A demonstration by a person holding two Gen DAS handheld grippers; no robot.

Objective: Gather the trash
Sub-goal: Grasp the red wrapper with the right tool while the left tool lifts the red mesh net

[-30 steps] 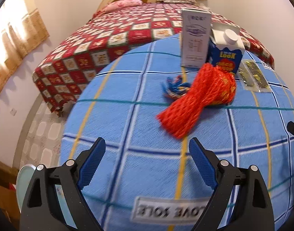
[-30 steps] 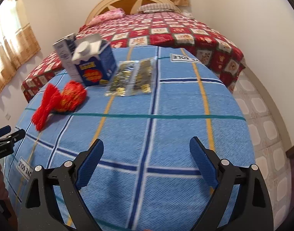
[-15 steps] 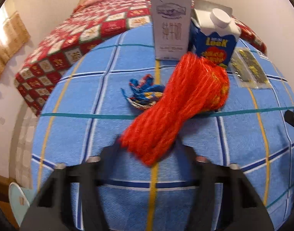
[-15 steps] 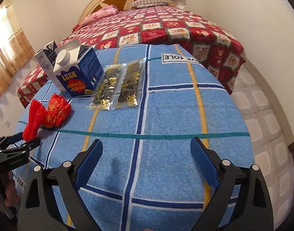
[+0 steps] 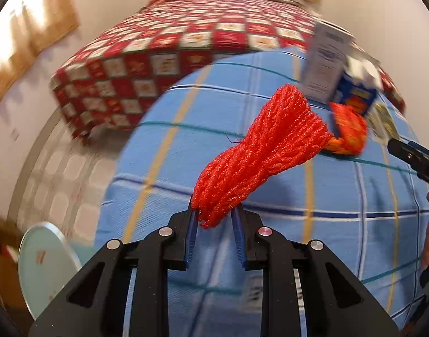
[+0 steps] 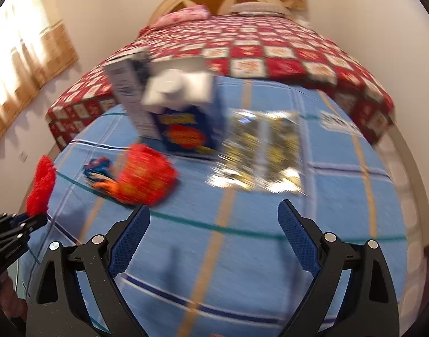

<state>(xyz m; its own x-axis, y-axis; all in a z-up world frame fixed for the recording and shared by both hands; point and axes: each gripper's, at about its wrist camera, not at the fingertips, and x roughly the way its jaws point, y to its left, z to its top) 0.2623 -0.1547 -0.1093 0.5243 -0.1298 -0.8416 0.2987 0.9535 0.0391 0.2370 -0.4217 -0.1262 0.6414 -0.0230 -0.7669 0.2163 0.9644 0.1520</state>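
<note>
Red patchwork bed [image 6: 270, 45] behind blue-checked table [image 6: 340, 196], pale walls.

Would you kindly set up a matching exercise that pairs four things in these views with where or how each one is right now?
Things:
1. red mesh net
2. blue carton
3. shiny gold wrappers
4. right tongs

States:
A. lying flat on the blue cloth, right of the carton in the right wrist view
B. open, holding nothing
C. pinched at one end by the left tongs
D. standing upright beside a grey box

Pairs: 1-C, 2-D, 3-A, 4-B
</note>
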